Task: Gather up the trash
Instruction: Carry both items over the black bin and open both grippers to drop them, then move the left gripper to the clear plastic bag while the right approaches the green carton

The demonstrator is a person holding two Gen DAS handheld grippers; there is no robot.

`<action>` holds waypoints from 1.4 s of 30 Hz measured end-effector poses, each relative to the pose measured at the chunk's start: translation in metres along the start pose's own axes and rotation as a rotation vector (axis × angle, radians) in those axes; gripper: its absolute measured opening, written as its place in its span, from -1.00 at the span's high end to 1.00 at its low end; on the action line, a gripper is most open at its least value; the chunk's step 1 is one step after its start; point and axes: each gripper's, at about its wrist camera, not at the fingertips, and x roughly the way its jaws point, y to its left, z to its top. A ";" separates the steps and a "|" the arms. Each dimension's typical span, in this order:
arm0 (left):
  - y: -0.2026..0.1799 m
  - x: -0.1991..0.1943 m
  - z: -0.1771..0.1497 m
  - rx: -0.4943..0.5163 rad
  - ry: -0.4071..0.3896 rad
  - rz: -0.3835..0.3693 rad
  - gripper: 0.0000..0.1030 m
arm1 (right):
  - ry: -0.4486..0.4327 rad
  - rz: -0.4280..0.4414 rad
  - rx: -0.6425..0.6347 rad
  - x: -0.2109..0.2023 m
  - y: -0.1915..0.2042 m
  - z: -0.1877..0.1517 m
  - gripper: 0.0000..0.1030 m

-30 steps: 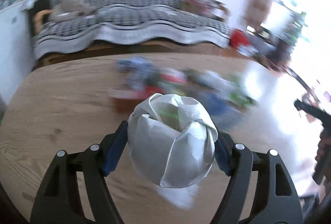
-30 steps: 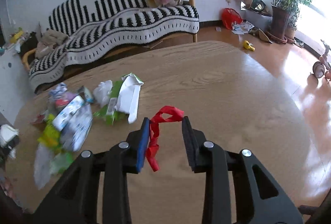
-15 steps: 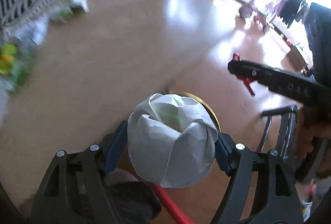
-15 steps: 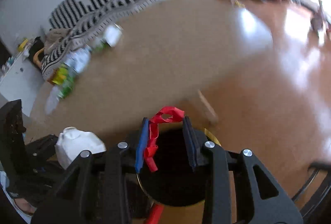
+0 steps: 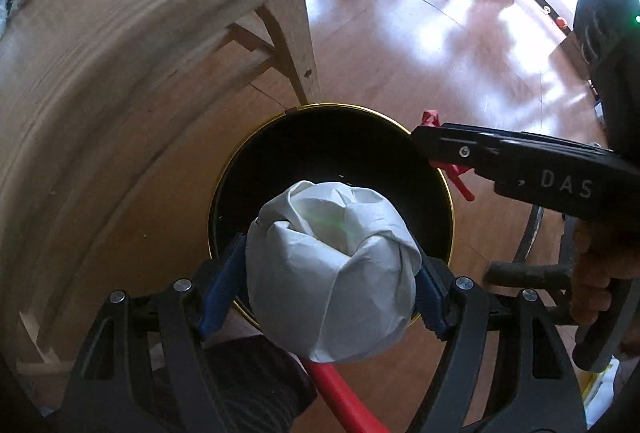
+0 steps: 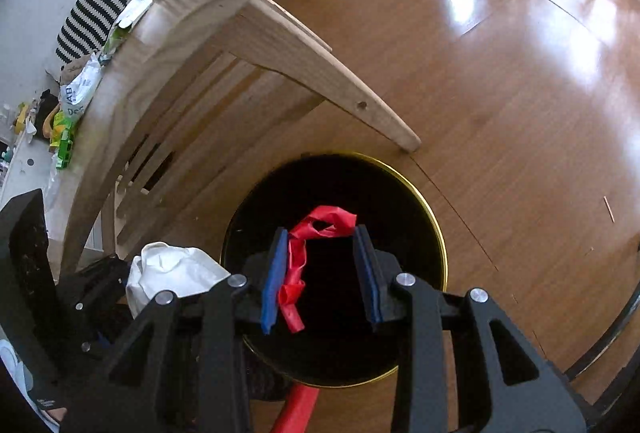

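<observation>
Glossy brown wooden floor bearing round black gold-rimmed bin beside light wooden table's leg; crumpled wrappers on tabletop.

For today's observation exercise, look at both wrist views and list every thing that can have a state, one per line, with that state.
Left hand-held gripper: shut on the white paper ball.
White paper ball: crumpled, held above the bin.
Right hand-held gripper: pads span the red strip.
Red strip: twisted, bridging the pads, over the bin.
Black bin: open, on the floor beside the table leg.
</observation>
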 end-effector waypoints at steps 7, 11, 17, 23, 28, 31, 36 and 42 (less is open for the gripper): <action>-0.003 -0.005 -0.010 -0.051 0.019 -0.043 -0.82 | -0.003 -0.003 0.004 -0.003 0.006 0.009 -0.87; -0.002 -0.014 -0.012 -0.053 0.007 -0.061 -0.88 | -0.033 -0.008 0.021 -0.016 0.003 0.013 -0.87; 0.005 -0.081 -0.019 -0.068 -0.133 -0.148 -0.88 | -0.129 -0.036 0.002 -0.046 0.012 0.013 -0.87; 0.070 -0.177 -0.032 -0.177 -0.383 0.065 -0.88 | -0.228 -0.052 -0.061 -0.063 0.057 0.028 -0.87; 0.174 -0.214 -0.056 -0.362 -0.396 0.364 -0.88 | -0.289 -0.001 -0.131 -0.063 0.119 0.047 -0.87; 0.233 -0.218 -0.067 -0.486 -0.368 0.399 -0.88 | -0.301 0.057 -0.161 -0.051 0.166 0.062 -0.87; 0.284 -0.208 -0.056 -0.549 -0.349 0.382 -0.88 | -0.295 0.114 -0.203 -0.021 0.244 0.085 -0.87; 0.302 -0.178 -0.042 -0.447 -0.322 0.330 -0.88 | -0.251 0.117 -0.281 0.030 0.321 0.100 -0.87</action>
